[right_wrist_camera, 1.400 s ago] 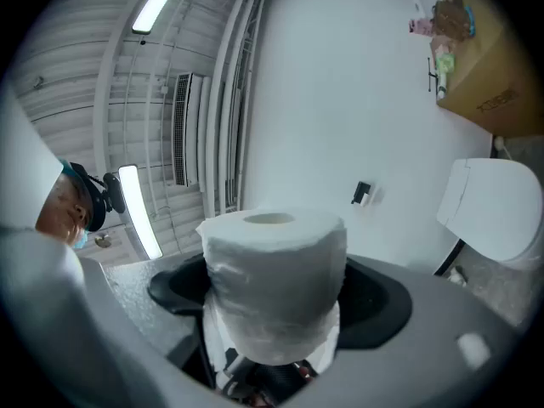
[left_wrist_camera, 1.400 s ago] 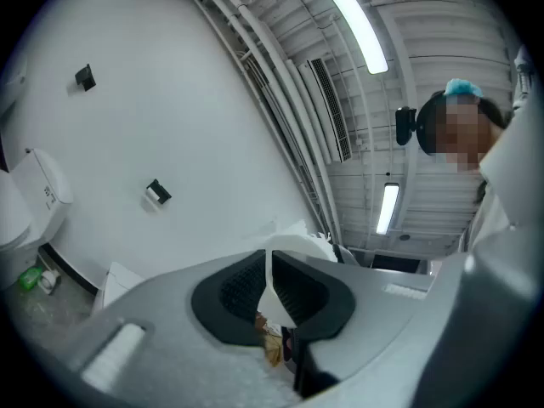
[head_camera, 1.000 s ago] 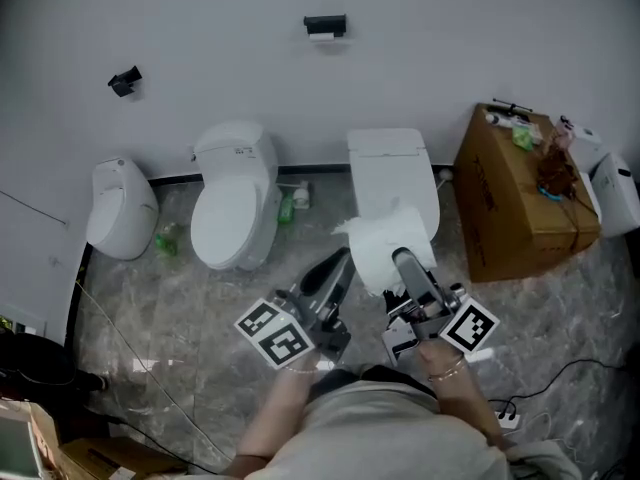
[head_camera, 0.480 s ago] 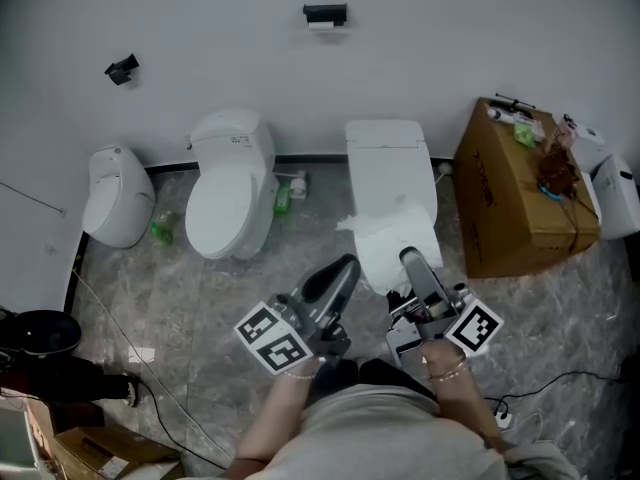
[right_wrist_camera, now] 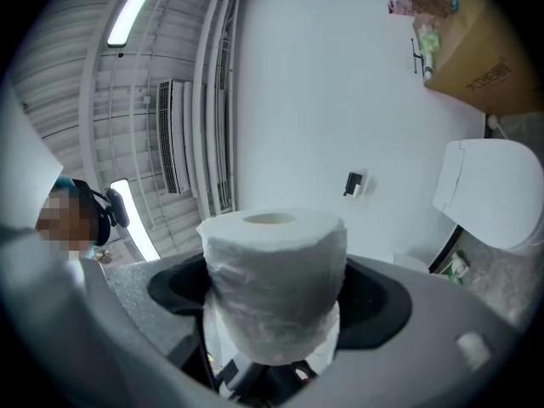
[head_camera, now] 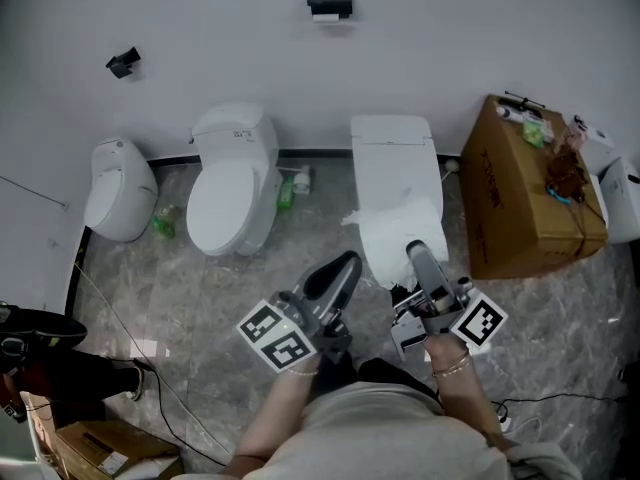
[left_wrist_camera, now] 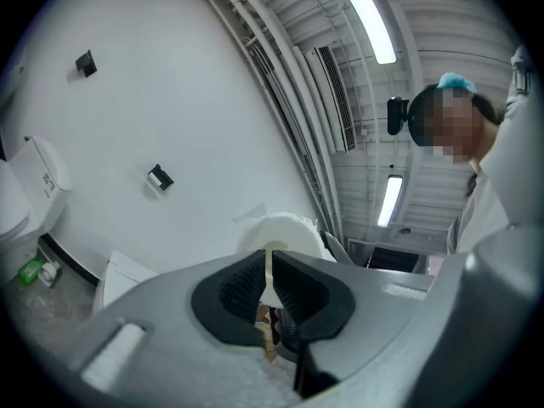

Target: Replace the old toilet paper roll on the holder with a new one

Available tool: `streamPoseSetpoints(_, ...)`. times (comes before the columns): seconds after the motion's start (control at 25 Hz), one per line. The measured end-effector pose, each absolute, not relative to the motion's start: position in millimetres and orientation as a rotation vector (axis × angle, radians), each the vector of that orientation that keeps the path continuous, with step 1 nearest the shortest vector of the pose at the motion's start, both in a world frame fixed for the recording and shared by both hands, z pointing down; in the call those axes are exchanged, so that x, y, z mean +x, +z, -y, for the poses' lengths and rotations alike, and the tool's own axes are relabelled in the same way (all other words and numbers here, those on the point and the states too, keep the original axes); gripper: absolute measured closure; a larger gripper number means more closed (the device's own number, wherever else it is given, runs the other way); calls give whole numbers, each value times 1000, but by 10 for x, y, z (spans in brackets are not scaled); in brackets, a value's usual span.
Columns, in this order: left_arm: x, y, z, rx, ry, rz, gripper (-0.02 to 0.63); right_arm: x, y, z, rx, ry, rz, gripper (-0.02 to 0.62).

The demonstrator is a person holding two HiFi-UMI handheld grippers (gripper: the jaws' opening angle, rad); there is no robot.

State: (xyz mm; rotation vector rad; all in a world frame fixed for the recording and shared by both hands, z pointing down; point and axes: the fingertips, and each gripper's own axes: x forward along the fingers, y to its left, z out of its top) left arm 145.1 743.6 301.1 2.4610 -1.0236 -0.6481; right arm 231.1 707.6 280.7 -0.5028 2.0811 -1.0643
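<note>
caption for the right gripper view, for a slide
Right gripper clamps a white paper roll, wall holder behind.

Marbled floor (head_camera: 190, 293); toilet (head_camera: 225, 193), cardboard box (head_camera: 525, 203), green bottle (head_camera: 286, 192) standing on it.

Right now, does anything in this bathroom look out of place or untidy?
Yes: a green bottle lies on the floor between the small white fixture and the left toilet, and the toilet paper roll trails a ragged loose end.
</note>
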Motion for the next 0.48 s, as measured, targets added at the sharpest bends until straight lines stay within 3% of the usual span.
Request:
streamPoseSetpoints(0.24, 1090, 2961, -6805, 2528, -623, 1029, 597, 1874, 2916, -6511, -497, -1084, -2087, 161)
streamPoseSetpoints(0.48, 231, 2828, -5864, 2495, -682, 1070, 598, 1196, 2791, -5612, -523, -1037, -2113, 161)
